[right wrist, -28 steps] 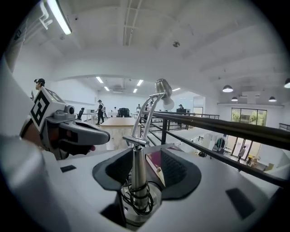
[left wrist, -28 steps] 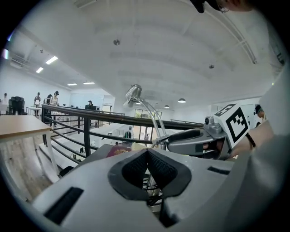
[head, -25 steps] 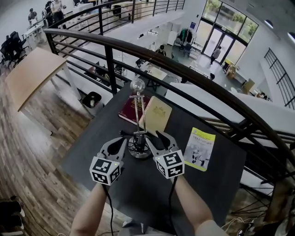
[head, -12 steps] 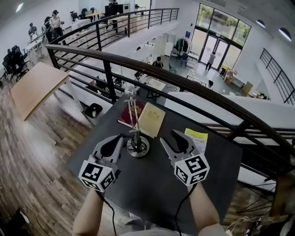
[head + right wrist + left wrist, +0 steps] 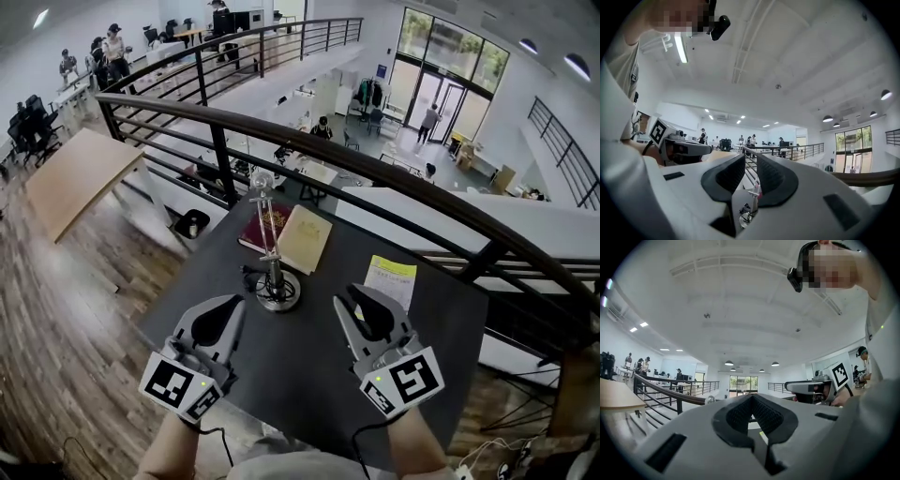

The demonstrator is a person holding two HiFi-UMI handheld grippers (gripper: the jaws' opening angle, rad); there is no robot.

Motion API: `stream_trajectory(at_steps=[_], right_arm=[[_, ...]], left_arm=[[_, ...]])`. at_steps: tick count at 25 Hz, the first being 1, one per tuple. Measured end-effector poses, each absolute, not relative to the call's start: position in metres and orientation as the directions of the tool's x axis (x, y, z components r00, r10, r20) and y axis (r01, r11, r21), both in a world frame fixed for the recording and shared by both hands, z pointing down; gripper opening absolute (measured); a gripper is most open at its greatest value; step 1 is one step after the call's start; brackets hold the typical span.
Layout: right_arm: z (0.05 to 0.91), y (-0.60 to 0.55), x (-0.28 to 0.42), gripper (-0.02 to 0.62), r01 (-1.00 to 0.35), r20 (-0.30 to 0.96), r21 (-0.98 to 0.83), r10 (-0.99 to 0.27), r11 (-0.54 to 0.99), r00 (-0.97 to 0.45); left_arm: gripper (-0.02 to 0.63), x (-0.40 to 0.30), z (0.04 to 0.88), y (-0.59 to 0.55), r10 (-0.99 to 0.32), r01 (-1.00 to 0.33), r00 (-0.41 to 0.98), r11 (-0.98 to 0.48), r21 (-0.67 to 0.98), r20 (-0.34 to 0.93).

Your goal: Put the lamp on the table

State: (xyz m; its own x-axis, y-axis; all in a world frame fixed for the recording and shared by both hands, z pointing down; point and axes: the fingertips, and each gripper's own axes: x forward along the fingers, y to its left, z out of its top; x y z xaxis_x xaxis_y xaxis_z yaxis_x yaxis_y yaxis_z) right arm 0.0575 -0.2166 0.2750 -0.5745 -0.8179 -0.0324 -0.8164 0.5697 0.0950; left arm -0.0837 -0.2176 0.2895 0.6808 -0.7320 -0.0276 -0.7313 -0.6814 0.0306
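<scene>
The lamp [image 5: 275, 272], a thin metal stem on a round base with a bare bulb on top, stands upright on the dark table [image 5: 300, 375], and nothing holds it. My left gripper [image 5: 228, 312] is nearer me, to the lamp's left, and looks shut and empty; in its own view the left gripper [image 5: 751, 401] shows the bulb [image 5: 710, 400] beyond its jaws. My right gripper [image 5: 349, 302] is at the lamp's right, apart from it. Its jaws are closing with nothing between the pads. Through the gap of the right gripper [image 5: 751, 164] the lamp [image 5: 752, 201] shows farther off.
Behind the lamp lie a dark red book [image 5: 265, 225] and a tan book [image 5: 305, 239]. A yellow-green booklet [image 5: 391, 278] lies at the right. A black railing [image 5: 375, 164] runs along the table's far side, with a drop to a lower floor beyond.
Both grippers have drawn back from the lamp's base toward me and apart. The right jaws have narrowed. The lamp stays standing on the table.
</scene>
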Motion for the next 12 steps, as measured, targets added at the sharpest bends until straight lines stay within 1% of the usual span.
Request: stream_trajectory(at_steps=[6, 12], right_arm=[[0.275, -0.186, 0.045, 0.050, -0.799, -0.058, 0.074, -0.798, 0.596, -0.600], [0.312, -0.160, 0.044, 0.020, -0.791, 0.011, 0.000, -0.791, 0.611, -0.611]], left_arm=[[0.005, -0.077, 0.293, -0.181, -0.691, -0.691, 0.722, -0.722, 0.008, -0.037], [0.005, -0.079, 0.293, -0.153, -0.707, -0.706, 0.700, -0.706, 0.056, -0.100]])
